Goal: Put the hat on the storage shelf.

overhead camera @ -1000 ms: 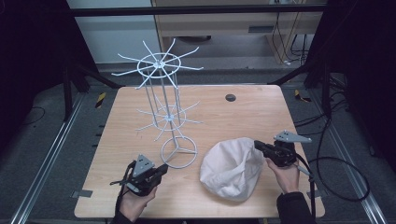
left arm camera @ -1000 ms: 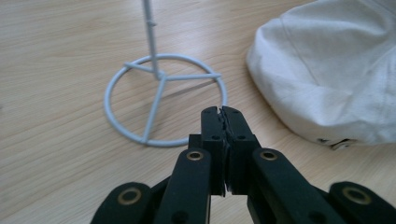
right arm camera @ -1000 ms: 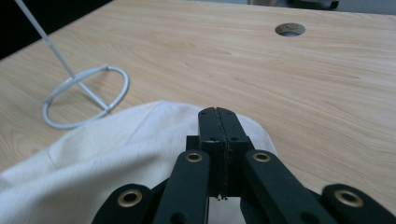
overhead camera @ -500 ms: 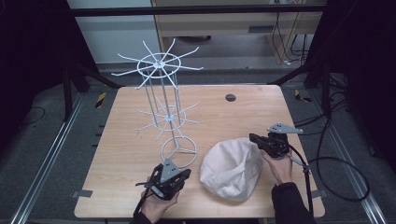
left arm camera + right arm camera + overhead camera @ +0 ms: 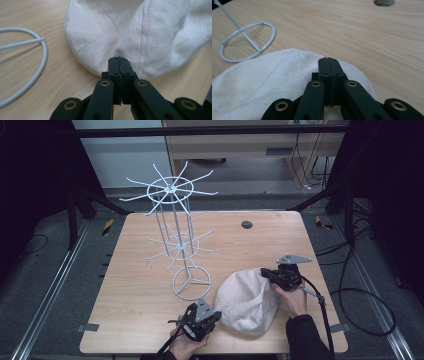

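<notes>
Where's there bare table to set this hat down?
Free: the far right table, between the hole and the right gripper; also the near left corner, left of the rack base. Crowded: near middle, with hat and left gripper.

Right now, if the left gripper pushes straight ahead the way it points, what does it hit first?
The white cloth hat: the left gripper, jaws shut, points straight at its edge, seemingly touching already.

A lab-style recording space here: one bare wooden table (image 5: 150,285) standing on grey floor between metal floor rails (image 5: 47,300). Dark curtains (image 5: 30,185) hang at both sides, and loose cables (image 5: 350,290) trail across the floor.
</notes>
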`<state>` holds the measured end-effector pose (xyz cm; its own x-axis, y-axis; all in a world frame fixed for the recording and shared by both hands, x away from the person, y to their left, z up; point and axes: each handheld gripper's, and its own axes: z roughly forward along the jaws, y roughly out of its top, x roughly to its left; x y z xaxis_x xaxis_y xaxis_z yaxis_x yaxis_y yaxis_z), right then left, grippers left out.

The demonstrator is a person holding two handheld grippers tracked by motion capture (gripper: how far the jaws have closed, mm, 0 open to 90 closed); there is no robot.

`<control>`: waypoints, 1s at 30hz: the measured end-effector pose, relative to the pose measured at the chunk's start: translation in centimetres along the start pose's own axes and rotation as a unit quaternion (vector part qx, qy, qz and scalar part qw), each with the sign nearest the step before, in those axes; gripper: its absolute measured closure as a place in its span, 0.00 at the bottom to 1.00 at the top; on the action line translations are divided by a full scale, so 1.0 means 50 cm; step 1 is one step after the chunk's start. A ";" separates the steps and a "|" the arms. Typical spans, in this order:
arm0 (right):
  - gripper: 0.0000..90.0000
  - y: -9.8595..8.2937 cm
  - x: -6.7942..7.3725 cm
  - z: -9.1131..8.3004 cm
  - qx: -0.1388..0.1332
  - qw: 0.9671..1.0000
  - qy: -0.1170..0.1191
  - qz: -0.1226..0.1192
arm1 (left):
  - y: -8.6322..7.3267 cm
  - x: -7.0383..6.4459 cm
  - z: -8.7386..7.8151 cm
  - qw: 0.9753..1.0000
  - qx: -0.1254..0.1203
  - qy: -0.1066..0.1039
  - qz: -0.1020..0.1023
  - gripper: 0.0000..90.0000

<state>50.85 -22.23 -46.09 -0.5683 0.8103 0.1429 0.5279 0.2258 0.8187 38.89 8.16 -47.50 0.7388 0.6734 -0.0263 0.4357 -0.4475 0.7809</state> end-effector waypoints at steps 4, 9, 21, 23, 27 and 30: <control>1.00 -0.007 -0.006 -0.006 0.002 1.000 -0.009 0.001 | 0.006 0.001 0.015 1.000 -0.006 0.013 0.005 1.00; 1.00 -0.010 -0.010 -0.016 0.011 0.999 -0.030 -0.006 | 0.019 0.012 0.031 1.000 -0.007 0.024 -0.005 1.00; 1.00 -0.032 -0.028 -0.054 0.010 0.998 -0.059 0.020 | 0.048 0.054 0.076 0.999 -0.023 0.032 -0.038 1.00; 1.00 -0.034 -0.028 -0.061 0.010 0.998 -0.060 0.016 | 0.051 0.060 0.084 0.998 -0.030 0.030 -0.048 1.00; 1.00 -0.041 -0.027 -0.074 0.008 0.998 -0.064 0.006 | 0.057 0.071 0.097 0.997 -0.035 0.035 -0.055 1.00; 1.00 -0.049 -0.026 -0.082 0.009 0.998 -0.065 0.013 | 0.060 0.074 0.103 0.997 -0.038 0.039 -0.057 1.00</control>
<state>47.68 -26.05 -45.99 -0.4680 0.8792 0.0889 0.5532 0.2131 0.8053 45.58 6.28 -48.48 0.6435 0.7621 -0.0719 0.4725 -0.3215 0.8206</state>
